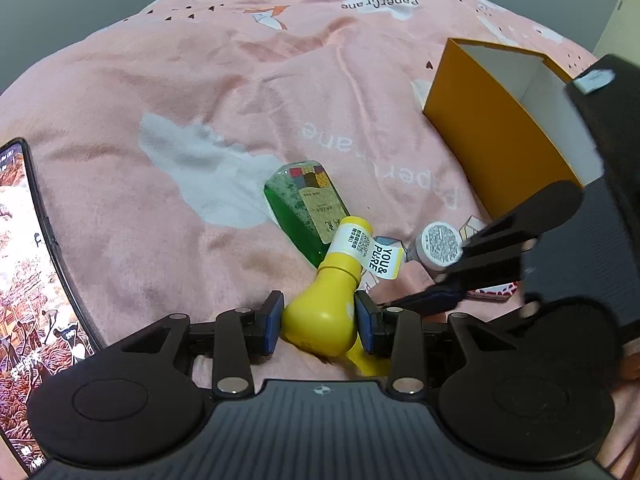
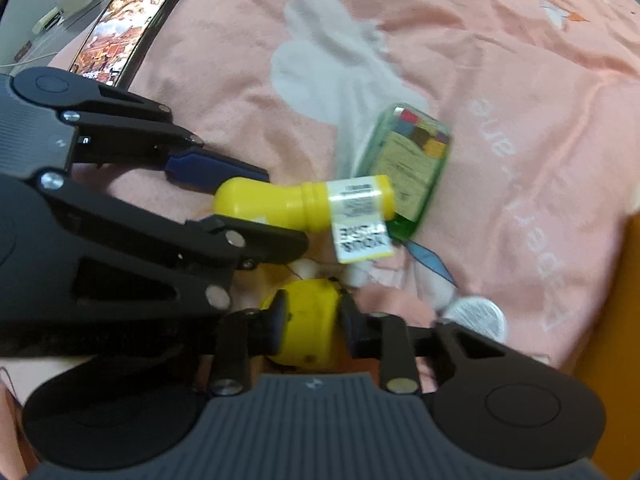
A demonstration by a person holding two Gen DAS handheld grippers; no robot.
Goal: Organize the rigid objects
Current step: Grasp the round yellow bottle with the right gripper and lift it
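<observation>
Item count, both views combined:

- Yellow bottles: two. One bulb-shaped yellow bottle (image 1: pixel 324 316) with a hanging white tag lies at near centre; a second yellow object (image 2: pixel 306 330), rounder, lies nearer still in the right wrist view.
- Green bottle (image 1: pixel 306 210): one, flat, labelled, just beyond the tagged bottle.
- Small white jar (image 1: pixel 438 244): one, to the right of the bottles.
- Orange box (image 1: pixel 492 120): one, open-topped, at far right.
- Phone (image 1: pixel 28 292): one, screen lit, at the left edge.
- Grippers: two. The left gripper (image 1: pixel 320 326) and the right gripper (image 2: pixel 312 328) each carry two fingers.
- Pink blanket (image 1: pixel 200 80): one.
</observation>
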